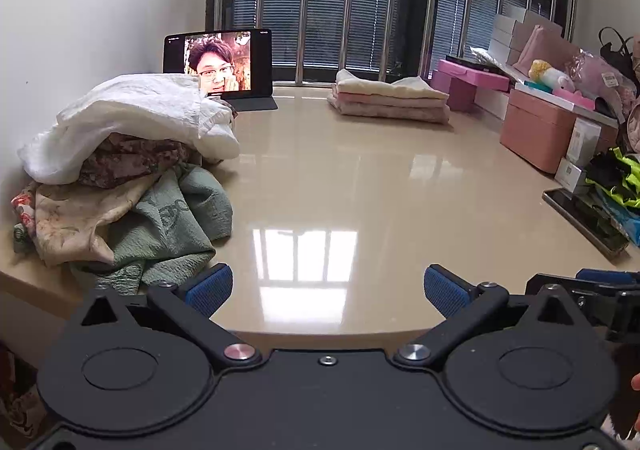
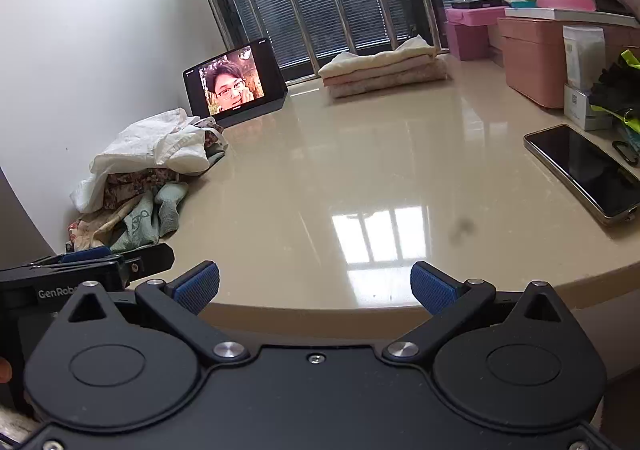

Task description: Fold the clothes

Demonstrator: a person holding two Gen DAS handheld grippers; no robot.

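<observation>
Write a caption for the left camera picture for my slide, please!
Open left gripper waits at the table edge, unfolded clothes heaped left, folded stack far back.

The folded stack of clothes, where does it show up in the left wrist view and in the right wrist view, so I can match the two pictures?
Left wrist view: the folded stack of clothes lies at the table's far side, right of centre, below the window bars.
Right wrist view: the same stack sits at the far edge, slightly right of centre, tilted with the picture.
Shared landmark: the tablet stands to the stack's left in both.
</observation>
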